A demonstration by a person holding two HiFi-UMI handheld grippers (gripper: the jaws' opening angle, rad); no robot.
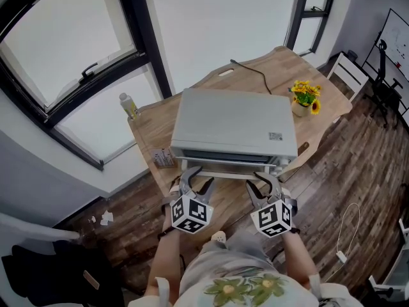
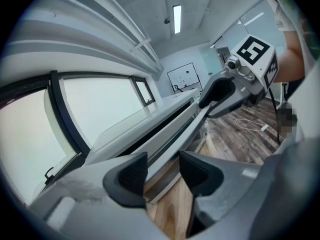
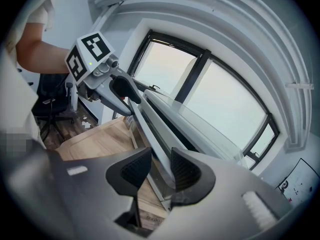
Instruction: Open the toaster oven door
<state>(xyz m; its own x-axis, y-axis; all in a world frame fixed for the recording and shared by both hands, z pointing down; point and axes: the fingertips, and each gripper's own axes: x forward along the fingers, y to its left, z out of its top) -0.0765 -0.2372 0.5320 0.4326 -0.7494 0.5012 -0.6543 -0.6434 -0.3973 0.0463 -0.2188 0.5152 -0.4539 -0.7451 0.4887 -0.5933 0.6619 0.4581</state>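
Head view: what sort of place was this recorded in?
Probably an office or lab room rather than a kitchen: the toaster oven sits on a wooden table beside large windows, with a whiteboard and an office chair at the right edge.

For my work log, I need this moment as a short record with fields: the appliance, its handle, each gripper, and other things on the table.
appliance: toaster oven on wooden table
door handle: bar along the oven's front
left gripper: jaws closed on the door handle
right gripper: jaws closed on the door handle
also on table: flower pot, bottle
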